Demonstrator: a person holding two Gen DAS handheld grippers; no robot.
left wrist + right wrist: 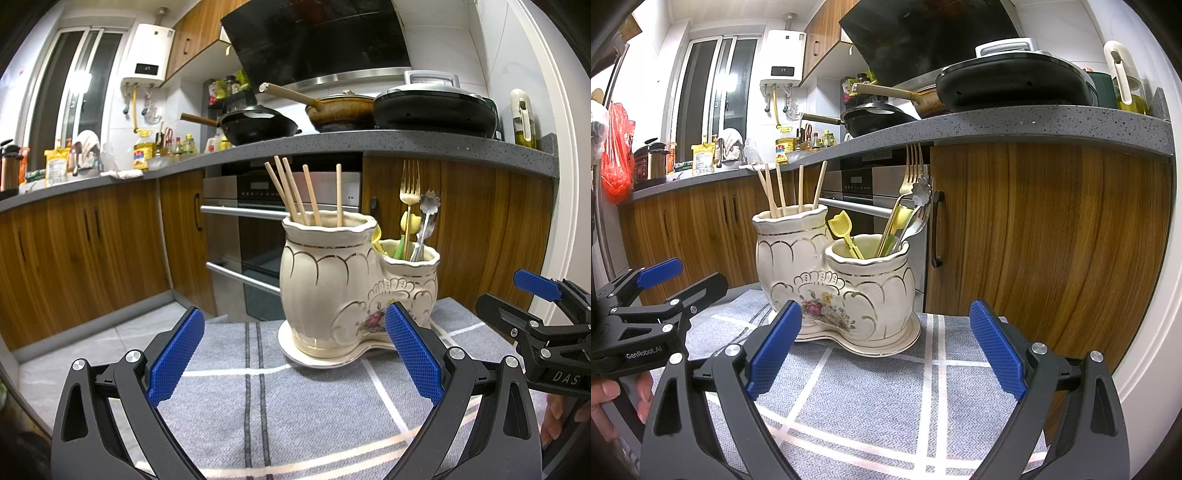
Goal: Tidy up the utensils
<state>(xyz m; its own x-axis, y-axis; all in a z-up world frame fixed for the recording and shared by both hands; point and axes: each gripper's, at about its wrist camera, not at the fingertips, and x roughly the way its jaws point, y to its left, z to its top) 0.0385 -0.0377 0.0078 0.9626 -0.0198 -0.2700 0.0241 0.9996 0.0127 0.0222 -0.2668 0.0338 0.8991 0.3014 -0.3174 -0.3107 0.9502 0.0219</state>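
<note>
Both my left gripper (295, 354) and right gripper (886, 350) hang released and empty over the grey checked cloth (258, 387), with the cream 2-pot holder (332, 288) just ahead, chopsticks (295, 192) in its taller pot and a gold fork (409, 192) in the shorter.

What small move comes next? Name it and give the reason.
Probably back both grippers off, as nothing looks left to sort. The chopsticks stand in the holder's taller cup, the fork and small utensils in the lower one, and no loose utensil shows on the cloth. The left gripper and right gripper are open, jaws empty.
</note>
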